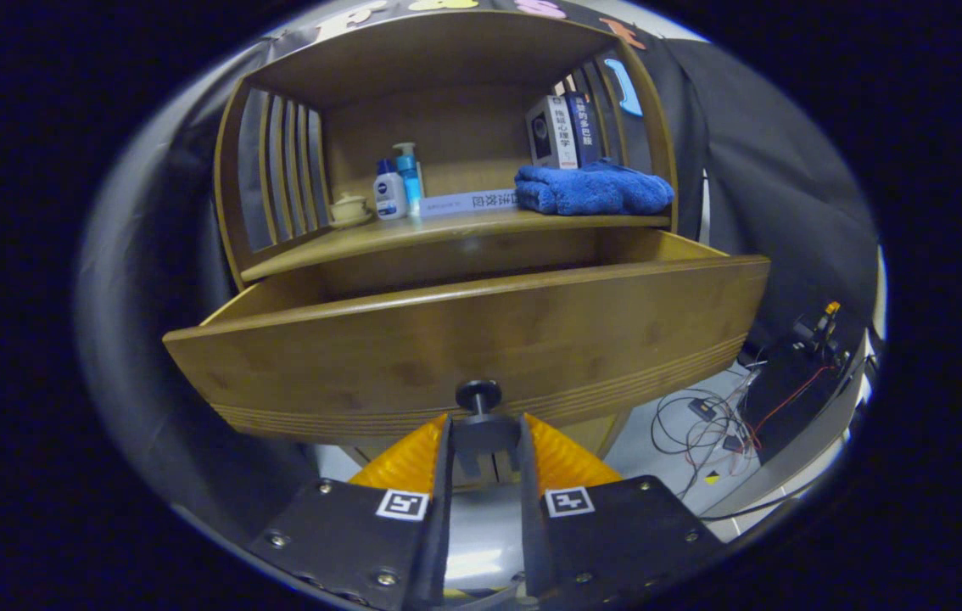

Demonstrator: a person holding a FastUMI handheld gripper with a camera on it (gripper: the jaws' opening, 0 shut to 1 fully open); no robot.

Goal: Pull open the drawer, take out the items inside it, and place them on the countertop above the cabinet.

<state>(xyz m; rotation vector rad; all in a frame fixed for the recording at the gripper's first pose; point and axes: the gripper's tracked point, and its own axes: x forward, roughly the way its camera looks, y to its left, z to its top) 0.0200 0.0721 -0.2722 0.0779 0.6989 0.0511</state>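
Gripping the drawer knob (478,397) at twelve o'clock, the claw (481,433) holds it clenched; the drawer (464,339) stands pulled open, its contents hidden, so removal to the desk (447,231) remains.

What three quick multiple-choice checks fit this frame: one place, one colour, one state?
1. Where is the folded towel?
A. inside the drawer
B. on the countertop, in front of the books
C. on the floor

2. What colour is the towel?
A. blue
B. red
C. white

3. What state is the drawer in?
A. pushed shut
B. pulled open
C. removed from the cabinet

Answers:
1 B, it lies on the countertop before the books.
2 A, its cloth is plainly blue.
3 B, the front stands out from the cabinet, with the gripper fingers either side of the knob.
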